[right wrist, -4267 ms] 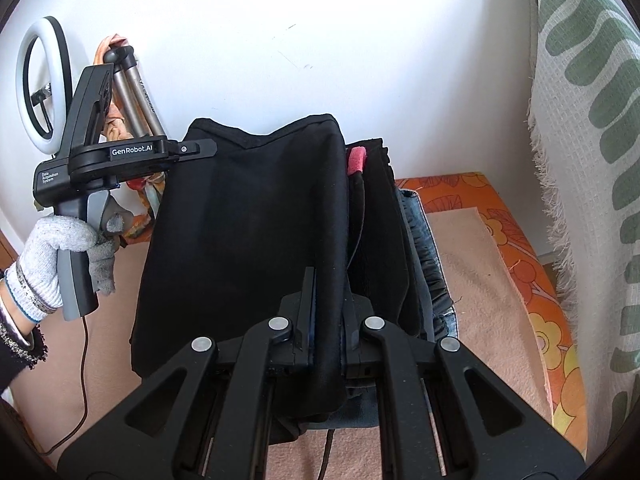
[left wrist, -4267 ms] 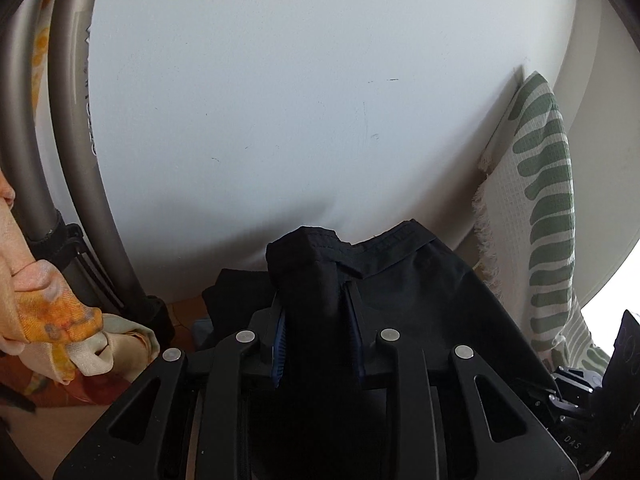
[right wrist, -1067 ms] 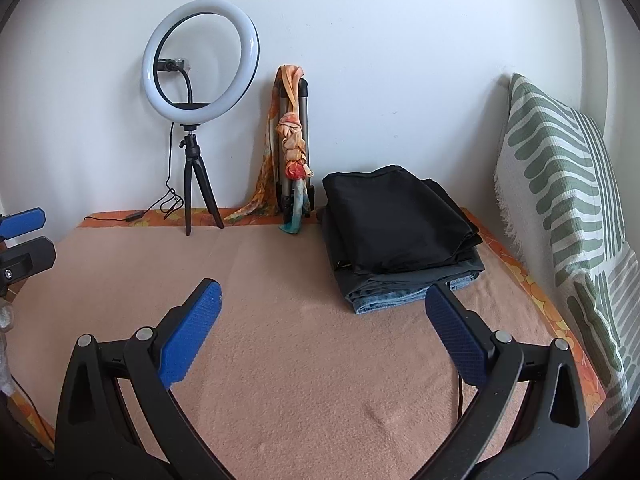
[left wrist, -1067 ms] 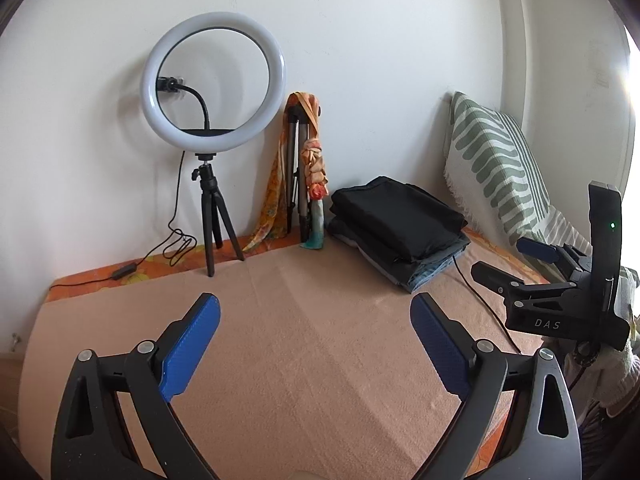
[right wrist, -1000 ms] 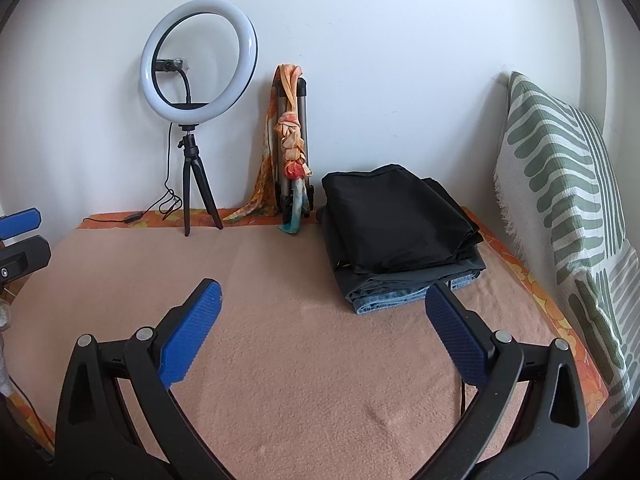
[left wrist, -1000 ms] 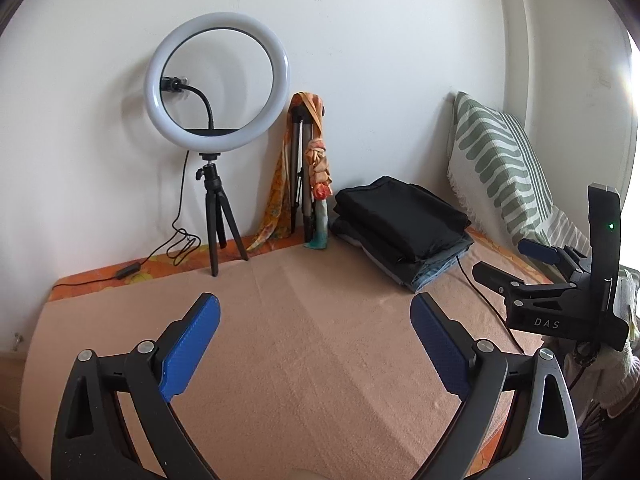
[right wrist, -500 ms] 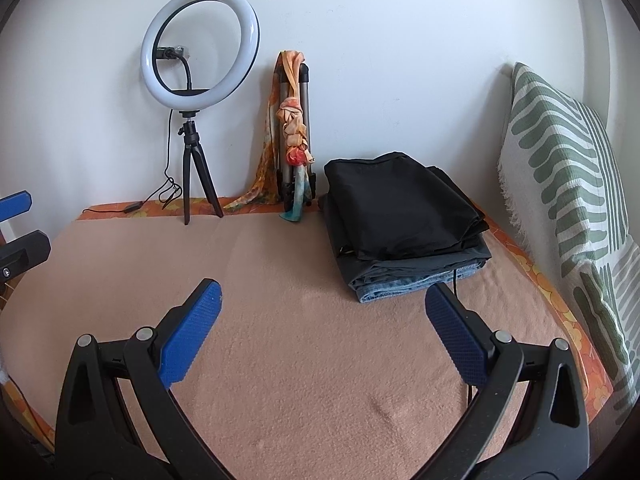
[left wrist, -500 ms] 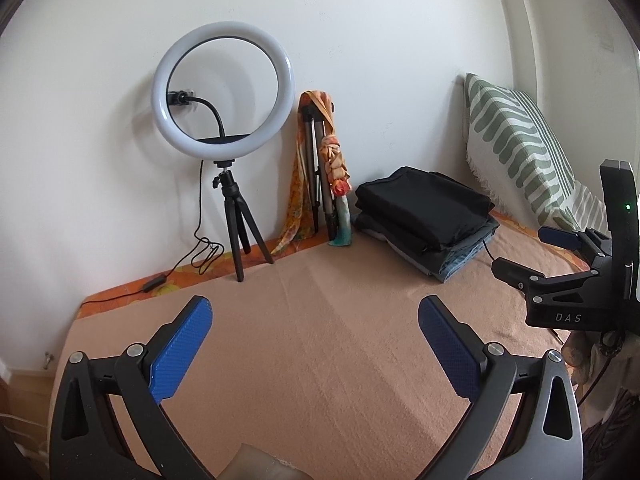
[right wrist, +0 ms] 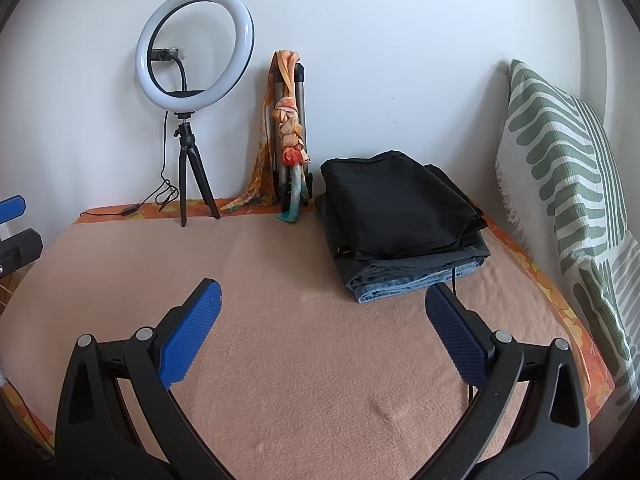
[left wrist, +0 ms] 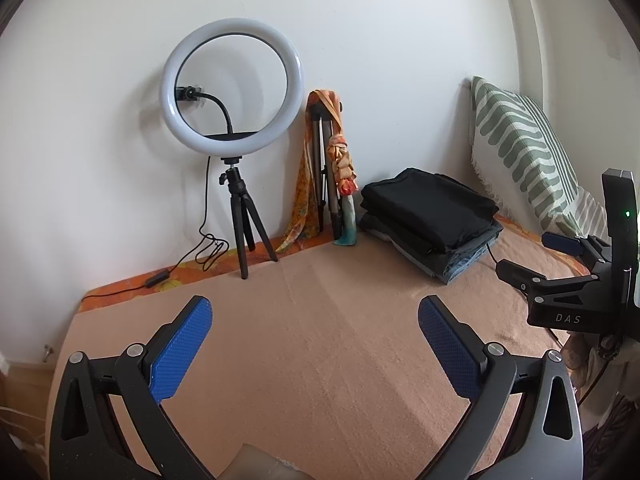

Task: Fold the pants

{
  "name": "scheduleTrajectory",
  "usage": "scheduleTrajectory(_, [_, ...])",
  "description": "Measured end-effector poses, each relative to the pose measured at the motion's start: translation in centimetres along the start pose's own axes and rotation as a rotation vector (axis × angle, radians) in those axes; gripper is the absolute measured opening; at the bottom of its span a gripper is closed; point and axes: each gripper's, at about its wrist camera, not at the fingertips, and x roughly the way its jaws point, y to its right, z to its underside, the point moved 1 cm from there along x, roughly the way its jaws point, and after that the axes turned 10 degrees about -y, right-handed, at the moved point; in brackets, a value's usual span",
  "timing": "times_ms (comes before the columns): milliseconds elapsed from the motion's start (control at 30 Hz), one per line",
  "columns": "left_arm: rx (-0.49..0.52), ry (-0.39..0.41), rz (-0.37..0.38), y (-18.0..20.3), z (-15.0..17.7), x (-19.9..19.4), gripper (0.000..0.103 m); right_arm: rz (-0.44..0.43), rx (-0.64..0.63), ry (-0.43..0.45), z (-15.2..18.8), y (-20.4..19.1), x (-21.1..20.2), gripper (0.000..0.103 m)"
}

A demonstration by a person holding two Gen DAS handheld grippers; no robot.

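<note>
Folded black pants (right wrist: 396, 208) lie on top of a stack of folded clothes, with blue jeans (right wrist: 416, 280) at the bottom, at the back right of the peach blanket (right wrist: 280, 340). The stack also shows in the left wrist view (left wrist: 428, 212). My left gripper (left wrist: 316, 344) is open and empty, well back from the stack. My right gripper (right wrist: 320, 324) is open and empty, in front of the stack. The right gripper shows at the right edge of the left wrist view (left wrist: 532, 264). The left gripper's tips show at the left edge of the right wrist view (right wrist: 16, 224).
A ring light on a small tripod (right wrist: 192, 80) stands at the back wall, its cable (right wrist: 160, 196) trailing on the bed. A folded tripod with an orange scarf (right wrist: 290, 132) leans beside the stack. A green-striped pillow (right wrist: 568, 184) lies along the right side.
Both grippers let go of the black pants, opened and drew back from the stack. In the last second the left view has turned slightly left; the stack lies still.
</note>
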Motion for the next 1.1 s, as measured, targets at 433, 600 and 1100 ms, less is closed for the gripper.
scheduleTrajectory(433, [-0.014,0.001,0.001,-0.43,-0.08,-0.01,0.103,-0.005,0.002,-0.003,0.05,0.09,0.28,0.103])
scheduleTrajectory(600, [-0.015,0.002,0.000,-0.47,-0.07,-0.03,0.103,-0.006,0.001,-0.005,0.08,0.10,0.30,0.103])
scheduleTrajectory(1100, [-0.023,0.005,0.000,-0.77,-0.12,-0.22,0.103,-0.013,-0.003,-0.011,0.59,-0.37,0.48,0.103])
